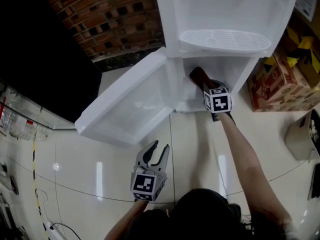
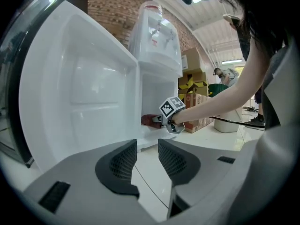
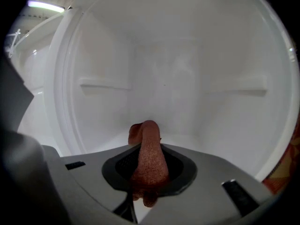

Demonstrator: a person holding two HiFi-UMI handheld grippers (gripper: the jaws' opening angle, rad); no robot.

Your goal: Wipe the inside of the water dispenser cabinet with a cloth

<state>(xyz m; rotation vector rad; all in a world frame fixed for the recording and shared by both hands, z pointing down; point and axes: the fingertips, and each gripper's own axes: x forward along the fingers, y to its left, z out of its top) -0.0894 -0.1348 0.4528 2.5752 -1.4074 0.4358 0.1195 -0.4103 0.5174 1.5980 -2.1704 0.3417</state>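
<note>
Your right gripper [image 3: 149,170] is closed tight on the reddish-brown, coarse-woven cloth [image 3: 146,135]. Its dark pads pinch the bunched middle, so a short rounded fold stands out past the tips and a small tail hangs below. The gripper reaches into the low, open cabinet [image 3: 197,93] of the tall white plastic water dispenser [image 1: 225,14]. The fold sits low, near the cabinet floor towards the left of the cavity. Whether it actually presses on the floor cannot be told from these views.

Judge the cloth as soft, light and limp. It will fold and drag rather than push, so only the part close to the tips carries any pressure. Your hold on the bunch looks sound; a hold nearer an edge would likely let it flop or slip free. The cabinet walls look like smooth, glossy plastic, so expect it to glide easily. The shallow moulded ledges [image 3: 105,85] on the side walls may snag it.

Your left gripper [image 2: 147,159] hangs over the pale glossy floor tiles [image 1: 75,174], on the near side of the swung-open white cabinet door [image 1: 125,109] and well apart from the dispenser. Its jaws stand a narrow gap apart with nothing between them.
</note>
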